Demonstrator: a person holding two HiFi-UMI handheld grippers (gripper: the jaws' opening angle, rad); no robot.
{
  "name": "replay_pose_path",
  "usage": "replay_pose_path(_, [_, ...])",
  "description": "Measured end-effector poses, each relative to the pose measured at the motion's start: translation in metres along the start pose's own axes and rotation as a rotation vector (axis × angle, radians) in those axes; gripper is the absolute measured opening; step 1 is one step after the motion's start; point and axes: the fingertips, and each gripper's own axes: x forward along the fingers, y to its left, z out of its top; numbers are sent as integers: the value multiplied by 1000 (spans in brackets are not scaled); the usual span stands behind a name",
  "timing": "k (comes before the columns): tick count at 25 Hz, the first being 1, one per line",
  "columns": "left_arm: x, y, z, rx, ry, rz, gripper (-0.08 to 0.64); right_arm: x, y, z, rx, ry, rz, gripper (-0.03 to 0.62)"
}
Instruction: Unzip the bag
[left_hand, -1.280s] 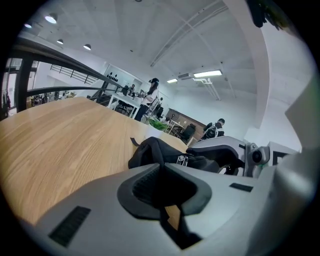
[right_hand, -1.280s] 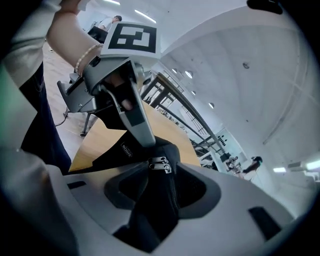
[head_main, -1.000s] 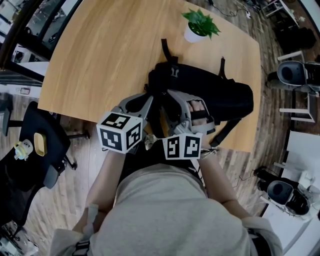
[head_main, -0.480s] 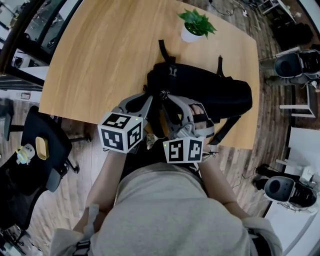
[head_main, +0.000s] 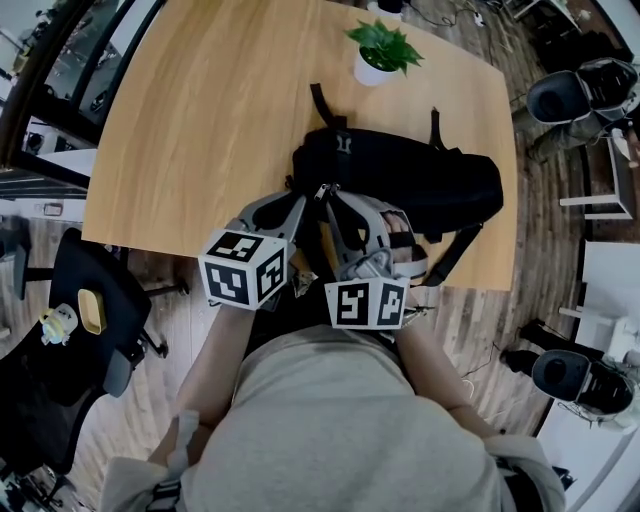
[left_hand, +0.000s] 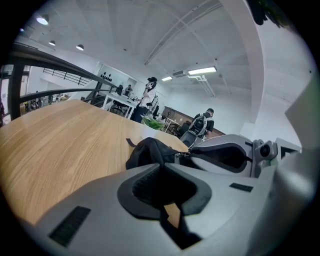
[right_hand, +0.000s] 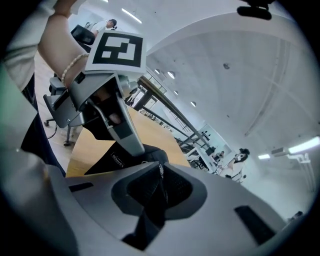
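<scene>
Now right gripper (right_hand: 161, 163) jaws just closed onto zip pull (right_hand: 158, 182), tab pinched between pads. Left gripper (left_hand: 162, 166) clenched, apparently on bag (head_main: 410, 180) fabric. Bag lies centre frame on table (head_main: 200, 120). Zip unopened; pull looks ready.

Person in a pale grey top, seen from above, with a grey handheld gripper in each hand.

The top (head_main: 340, 430) is loose and short-sleeved, leaving the forearms bare; a thin beaded bracelet (right_hand: 73, 67) circles one wrist. The left gripper (left_hand: 161, 165) and the right gripper (right_hand: 159, 167) share one build: smooth light-grey moulded shells with two long curved jaws, lined inside with black ribbed pads (left_hand: 145, 182), and small dark rectangular slots set in the shell. Each carries a white cube printed with black square markers, the left cube (head_main: 243, 268) and the right cube (head_main: 366, 302), mounted at its rear end.
</scene>
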Motion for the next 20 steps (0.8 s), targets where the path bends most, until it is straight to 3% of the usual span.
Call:
replay_pose_path(9, [0, 0, 0, 24, 16, -40, 40, 14, -4, -9, 146, 57, 4, 14])
replay_pose_path(20, [2, 6, 5, 45, 11, -32, 40, 5, -21, -10, 634, -41, 52, 9])
